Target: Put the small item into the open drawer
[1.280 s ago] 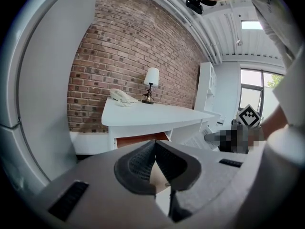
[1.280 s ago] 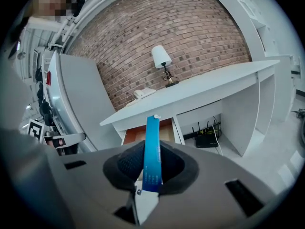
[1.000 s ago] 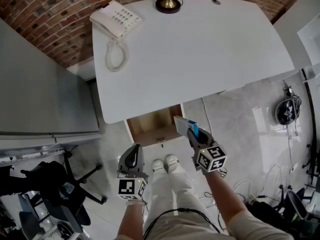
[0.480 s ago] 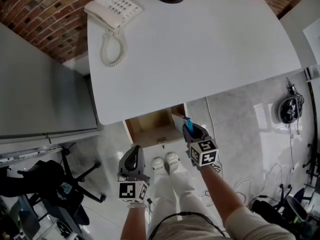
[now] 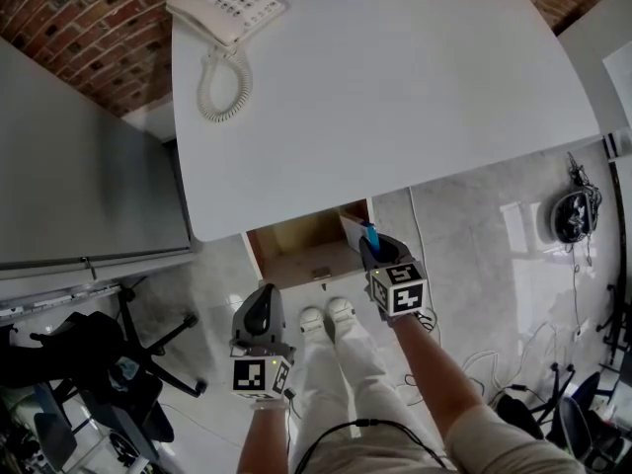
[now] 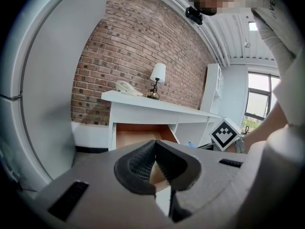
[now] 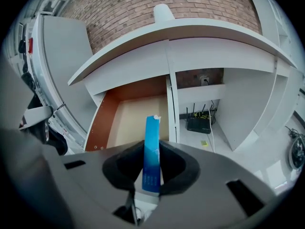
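The white counter (image 5: 395,97) lies ahead of both tongs, its front edge overhanging the drawer.

The open drawer (image 5: 296,237) projects from under the counter, directly ahead of the right tongs and ahead and to the right of the left tongs. Its wooden floor is bare in the right gripper view (image 7: 136,120).

A white telephone (image 5: 225,6) with a coiled cord sits on the counter, far ahead of the left tongs. A lamp (image 6: 157,78) stands at the counter's rear edge, beyond both tongs.

The left tongs (image 5: 263,294) hang low and short of the drawer front. Their jaws meet at the tip with nothing between them (image 6: 155,149).

The right tongs (image 5: 373,249) are at the drawer's right front corner. Their jaws are clamped on the small blue item (image 7: 151,151).

The small blue item is a flat strip with a white tip. It stands upright between the jaws and projects forward past them, over the drawer's right front corner (image 5: 371,235); whether it has crossed the drawer wall cannot be told
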A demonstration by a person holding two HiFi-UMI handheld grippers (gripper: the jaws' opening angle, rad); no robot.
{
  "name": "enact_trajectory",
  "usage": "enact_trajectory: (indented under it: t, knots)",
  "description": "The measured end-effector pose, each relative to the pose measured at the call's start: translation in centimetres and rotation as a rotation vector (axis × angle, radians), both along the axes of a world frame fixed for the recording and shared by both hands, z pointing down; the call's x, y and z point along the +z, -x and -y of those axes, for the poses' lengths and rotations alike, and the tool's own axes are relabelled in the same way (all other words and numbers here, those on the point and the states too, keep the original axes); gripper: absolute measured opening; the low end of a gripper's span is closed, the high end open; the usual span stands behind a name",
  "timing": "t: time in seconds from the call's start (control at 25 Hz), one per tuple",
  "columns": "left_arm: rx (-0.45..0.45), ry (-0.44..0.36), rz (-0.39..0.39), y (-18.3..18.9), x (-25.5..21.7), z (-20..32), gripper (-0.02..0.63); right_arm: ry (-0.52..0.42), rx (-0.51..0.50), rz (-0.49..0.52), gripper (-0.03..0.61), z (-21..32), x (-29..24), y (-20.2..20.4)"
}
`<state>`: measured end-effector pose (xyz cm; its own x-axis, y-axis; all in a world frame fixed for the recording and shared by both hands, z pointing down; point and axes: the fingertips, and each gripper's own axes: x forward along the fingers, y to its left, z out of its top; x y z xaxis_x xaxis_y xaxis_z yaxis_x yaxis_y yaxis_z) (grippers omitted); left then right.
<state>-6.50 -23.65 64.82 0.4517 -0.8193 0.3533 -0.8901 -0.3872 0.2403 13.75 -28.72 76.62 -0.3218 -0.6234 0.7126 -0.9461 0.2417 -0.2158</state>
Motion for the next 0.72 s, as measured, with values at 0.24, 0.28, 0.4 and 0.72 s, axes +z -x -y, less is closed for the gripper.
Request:
enact_trajectory:
  t: [0.24, 0.28, 0.4, 0.72]
  knots:
    - [0.005, -0.001, 0.002, 0.0, 0.4, -0.3, 0.005, 0.008, -0.003, -0.011, 0.084, -0.1, 0.2, -0.2]
    - [0.002, 0.003, 0.000, 0.0, 0.4, -0.3, 0.005, 0.011, 0.004, -0.011, 0.086, -0.2, 0.3, -0.4]
    - [-0.001, 0.006, -0.003, 0.0, 0.1, -0.2, 0.005, 0.013, 0.017, -0.012, 0.092, -0.2, 0.2, -0.7]
    - [0.002, -0.014, -0.003, -0.1, -1.5, 0.5, 0.005, -0.002, 0.021, -0.015, 0.103, 0.1, -1.5, -1.1]
